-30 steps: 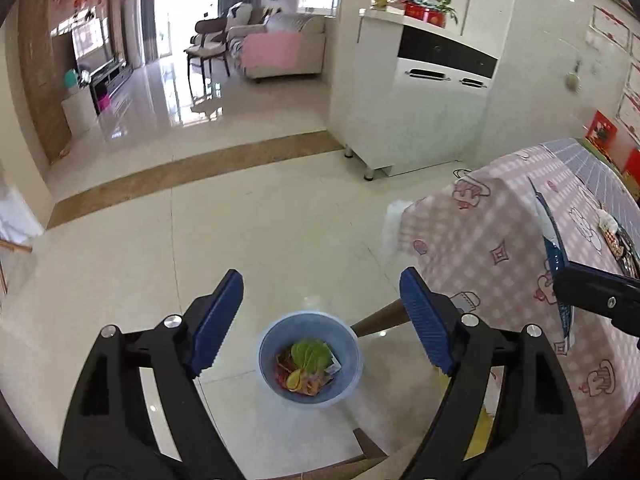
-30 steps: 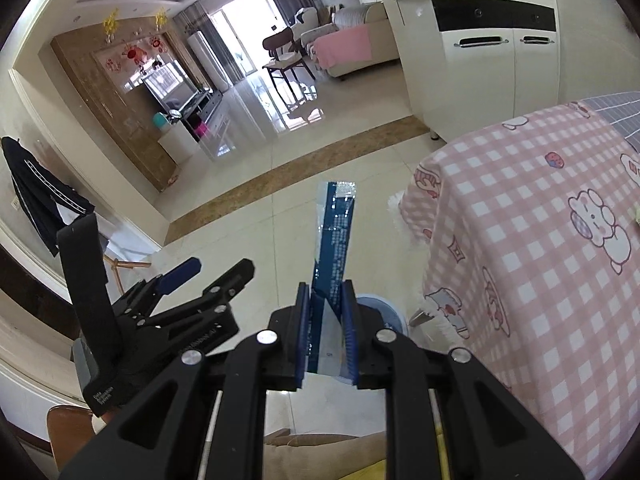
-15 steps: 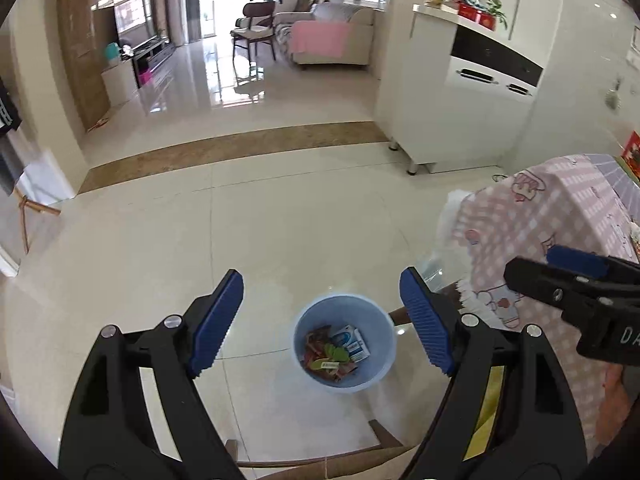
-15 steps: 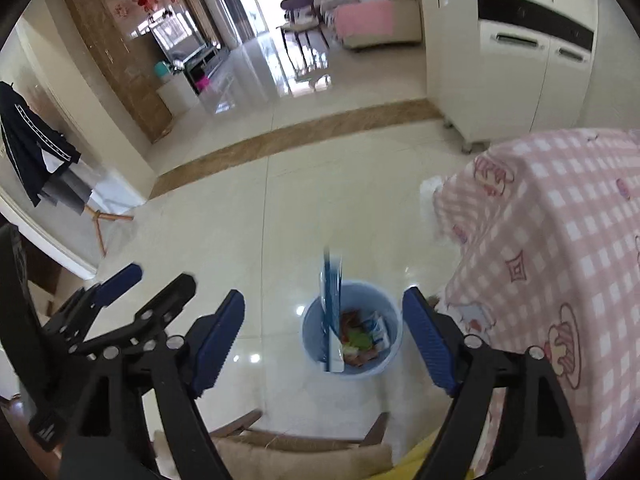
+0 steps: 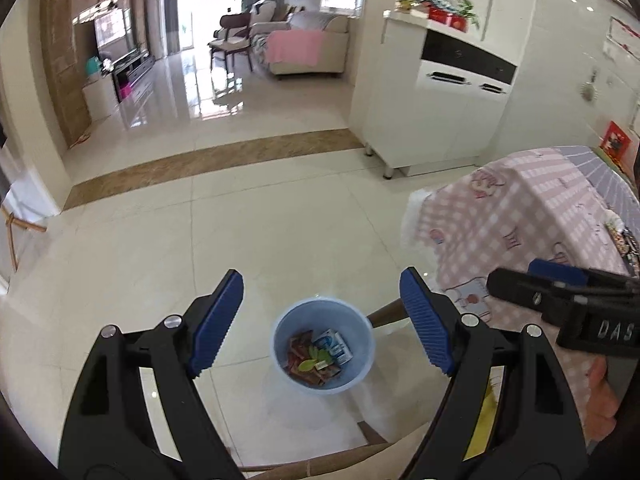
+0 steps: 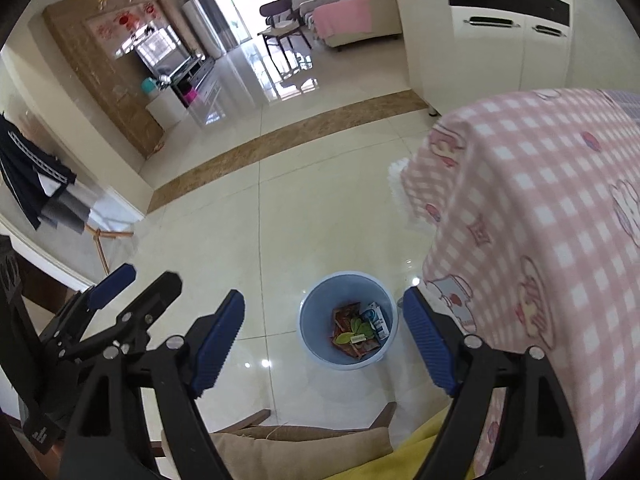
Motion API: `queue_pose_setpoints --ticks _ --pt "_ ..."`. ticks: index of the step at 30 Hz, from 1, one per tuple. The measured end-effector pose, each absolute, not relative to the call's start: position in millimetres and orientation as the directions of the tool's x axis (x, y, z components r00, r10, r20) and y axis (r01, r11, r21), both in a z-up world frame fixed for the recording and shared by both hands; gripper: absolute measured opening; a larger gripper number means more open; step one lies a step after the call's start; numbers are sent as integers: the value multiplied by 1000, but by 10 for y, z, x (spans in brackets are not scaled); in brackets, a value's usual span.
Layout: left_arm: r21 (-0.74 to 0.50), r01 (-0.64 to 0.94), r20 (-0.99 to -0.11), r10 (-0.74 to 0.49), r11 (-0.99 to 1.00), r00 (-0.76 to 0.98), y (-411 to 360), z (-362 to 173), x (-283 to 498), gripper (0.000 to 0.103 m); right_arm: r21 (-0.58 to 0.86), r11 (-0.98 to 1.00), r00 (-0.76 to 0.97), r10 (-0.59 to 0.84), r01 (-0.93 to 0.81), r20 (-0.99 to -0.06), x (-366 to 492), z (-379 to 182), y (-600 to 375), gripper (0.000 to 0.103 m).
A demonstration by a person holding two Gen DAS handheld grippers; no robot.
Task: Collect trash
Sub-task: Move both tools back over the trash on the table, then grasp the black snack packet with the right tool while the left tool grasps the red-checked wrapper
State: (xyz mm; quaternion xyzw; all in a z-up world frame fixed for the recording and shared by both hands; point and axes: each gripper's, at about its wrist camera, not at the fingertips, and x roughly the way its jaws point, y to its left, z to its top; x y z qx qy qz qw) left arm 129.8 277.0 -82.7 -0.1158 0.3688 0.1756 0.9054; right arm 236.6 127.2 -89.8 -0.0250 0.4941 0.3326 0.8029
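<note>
A light blue trash bin (image 5: 322, 346) stands on the tiled floor and holds wrappers, a green leaf and a blue-and-white packet (image 5: 334, 345). It also shows in the right wrist view (image 6: 348, 321), with the packet (image 6: 376, 321) inside. My left gripper (image 5: 322, 322) is open and empty, high above the bin. My right gripper (image 6: 322, 334) is open and empty, also above the bin. Each gripper shows in the other's view: the right one (image 5: 560, 284) and the left one (image 6: 132, 284).
A table with a pink checked cloth (image 6: 540, 220) stands to the right of the bin, with a wooden leg (image 5: 386, 312) near it. A chair with a tan cushion (image 6: 300, 448) is just below me. A white cabinet (image 5: 440, 96) stands farther back.
My right gripper opened and let go of the blue-and-white packet, which fell into the bin. The left gripper stayed open over the bin.
</note>
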Motion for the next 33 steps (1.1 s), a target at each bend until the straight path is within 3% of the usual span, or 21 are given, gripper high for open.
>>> queue_pose_setpoints --ticks 12,26,33 --pt "-133 -195 -673 56 972 738 2047 -569 1577 81 259 861 467 463 -437 -753 2232 -469 460 85" --pt "-158 115 -663 -191 981 724 873 -441 2147 83 259 966 623 214 -20 -753 2604 -472 -1074 89" --pt "-181 176 -678 -252 968 690 526 -461 2435 83 231 960 586 99 155 -805 2990 -666 -1519 89"
